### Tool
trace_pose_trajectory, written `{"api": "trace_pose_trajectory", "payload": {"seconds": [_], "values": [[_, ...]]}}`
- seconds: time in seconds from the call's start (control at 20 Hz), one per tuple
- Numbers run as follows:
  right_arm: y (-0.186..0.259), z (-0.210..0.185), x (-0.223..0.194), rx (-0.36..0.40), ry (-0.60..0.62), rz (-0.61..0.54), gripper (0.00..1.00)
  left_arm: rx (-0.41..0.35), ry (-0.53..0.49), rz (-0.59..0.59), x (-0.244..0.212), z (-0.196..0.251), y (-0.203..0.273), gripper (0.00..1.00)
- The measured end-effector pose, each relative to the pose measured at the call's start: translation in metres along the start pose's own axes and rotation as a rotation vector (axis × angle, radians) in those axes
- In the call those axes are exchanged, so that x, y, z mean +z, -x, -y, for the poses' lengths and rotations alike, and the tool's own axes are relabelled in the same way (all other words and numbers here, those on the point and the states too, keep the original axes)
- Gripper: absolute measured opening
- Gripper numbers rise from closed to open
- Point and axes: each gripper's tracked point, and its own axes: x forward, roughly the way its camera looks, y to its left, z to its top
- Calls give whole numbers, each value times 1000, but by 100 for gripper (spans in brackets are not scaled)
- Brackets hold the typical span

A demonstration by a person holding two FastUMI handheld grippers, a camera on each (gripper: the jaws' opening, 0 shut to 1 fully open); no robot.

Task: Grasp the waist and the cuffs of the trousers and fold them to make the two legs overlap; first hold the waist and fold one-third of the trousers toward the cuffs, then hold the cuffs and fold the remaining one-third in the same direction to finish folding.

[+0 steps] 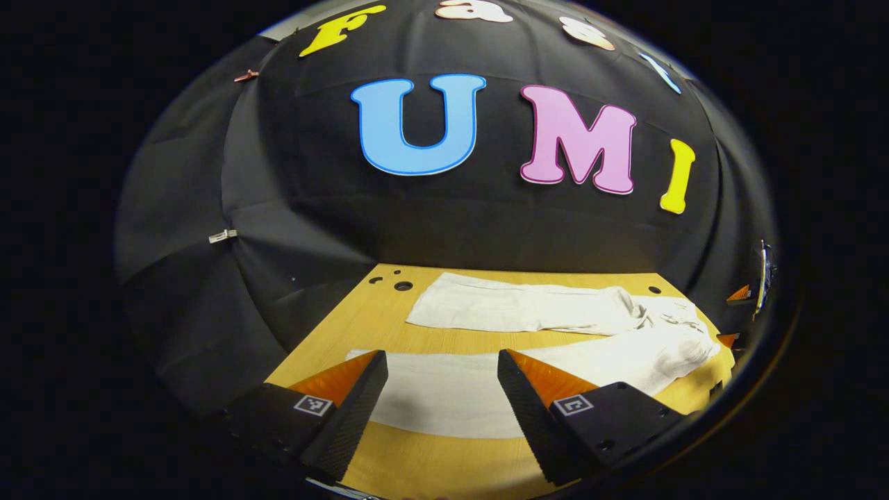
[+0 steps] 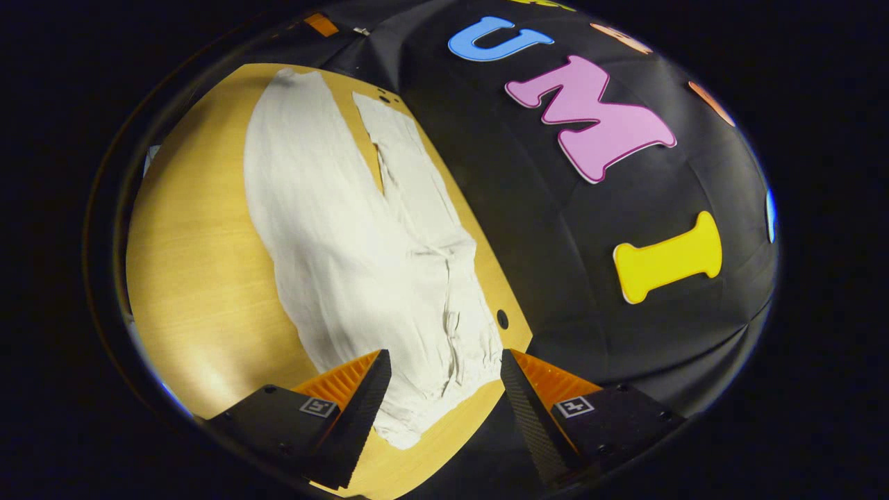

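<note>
Partly behind right gripper: trousers waist.

The trousers were soft, matt woven cloth, wrinkled near the waist. Beneath them, the table was smooth wood-grain board with a faint sheen. Behind the table, the booth wall was matt creased cloth.

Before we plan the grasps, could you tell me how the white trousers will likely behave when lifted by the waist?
The trousers look thin and floppy: the waist is wrinkled and the legs lie flat on the table, so they would probably droop. They seem light, so a pinch may hold, and the legs, now splayed apart, may swing or drag.
</note>
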Motion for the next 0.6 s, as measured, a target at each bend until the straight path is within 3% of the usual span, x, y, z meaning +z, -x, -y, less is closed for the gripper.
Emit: {"api": "trace_pose_trajectory", "payload": {"seconds": [0.3,0.6], "values": [[-17,-22,-63,123,109,-94,97,8,-31,-48,-14,14,-14,99],[-28,-42,-89,216,183,-126,97,26,-29,-94,-24,21,-19,100]]}}
